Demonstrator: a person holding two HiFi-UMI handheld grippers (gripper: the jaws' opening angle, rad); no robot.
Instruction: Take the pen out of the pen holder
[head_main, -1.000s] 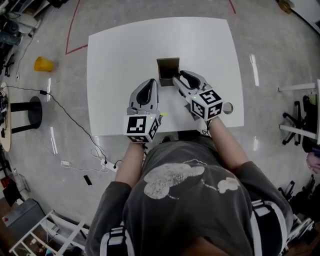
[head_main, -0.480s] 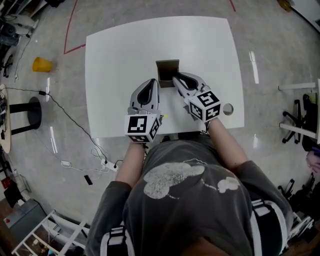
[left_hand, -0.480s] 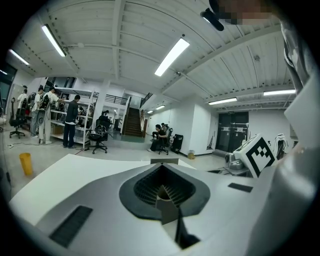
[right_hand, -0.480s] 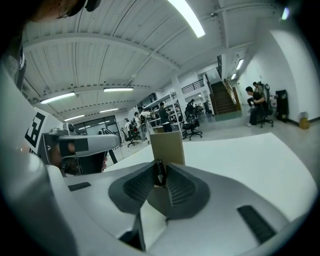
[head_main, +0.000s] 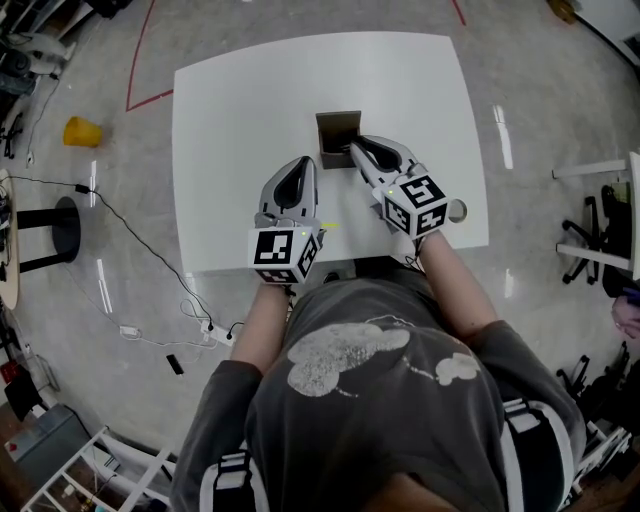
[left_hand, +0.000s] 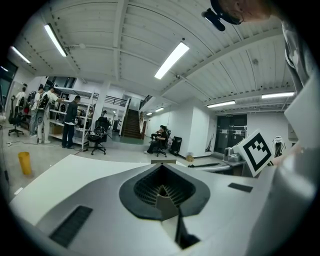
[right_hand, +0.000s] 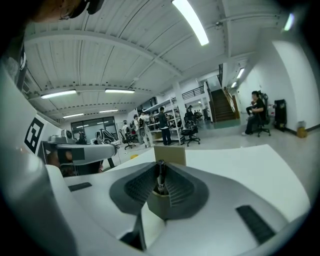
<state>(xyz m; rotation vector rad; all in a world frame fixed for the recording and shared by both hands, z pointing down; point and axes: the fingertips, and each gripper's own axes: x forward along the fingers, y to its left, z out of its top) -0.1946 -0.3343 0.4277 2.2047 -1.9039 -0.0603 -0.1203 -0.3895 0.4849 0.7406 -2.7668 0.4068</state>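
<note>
A brown cardboard pen holder stands near the middle of the white table. My right gripper reaches its mouth from the near right. In the right gripper view a dark pen stands upright between the ridged pads, in front of the holder. The jaws are closing on the pen and the pads look pressed against it. My left gripper rests on the table to the holder's near left, shut and empty. Its jaws meet at the tip, and the holder's rim shows just past them.
A round cable hole sits at the table's right edge. On the floor lie a yellow cup at the left and a cable with a power strip. Office chairs stand at the right.
The right gripper's jaws have drawn together at the pen holder's mouth, and that gripper has shifted very slightly. The left gripper has stayed in place.
</note>
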